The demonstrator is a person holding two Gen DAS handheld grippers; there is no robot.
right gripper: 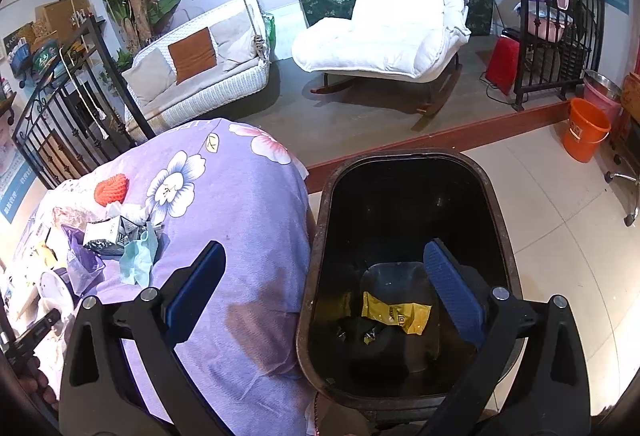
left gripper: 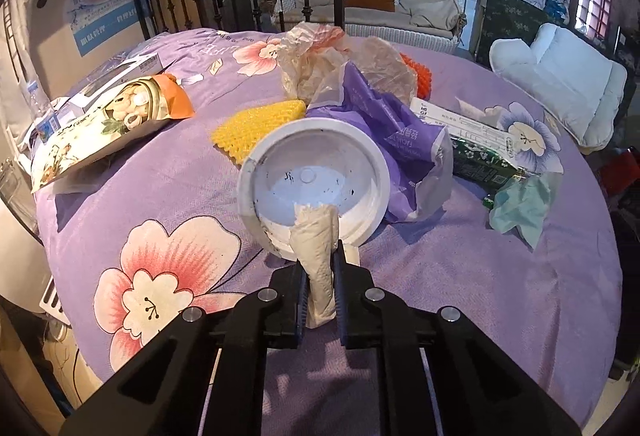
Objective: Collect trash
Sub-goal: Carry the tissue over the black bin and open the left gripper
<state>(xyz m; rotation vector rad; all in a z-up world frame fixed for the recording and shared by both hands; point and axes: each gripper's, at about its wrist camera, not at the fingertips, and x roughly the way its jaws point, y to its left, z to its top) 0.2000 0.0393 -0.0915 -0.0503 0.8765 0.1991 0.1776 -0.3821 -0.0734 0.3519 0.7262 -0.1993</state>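
White rocking chair (right gripper: 384,31), hanging swing seat (right gripper: 200,71), tiled floor (right gripper: 560,220).

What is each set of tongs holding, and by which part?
The left tongs are shut on a crumpled tissue draped over the white cup's near rim. The right tongs are open and hold nothing.

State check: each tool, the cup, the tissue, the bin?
Left tool: shut on tissue.
Tissue: twisted, draped over cup rim.
Cup: on its side, mouth toward camera.
Right tool: open, empty.
Bin: open, yellow wrapper inside.
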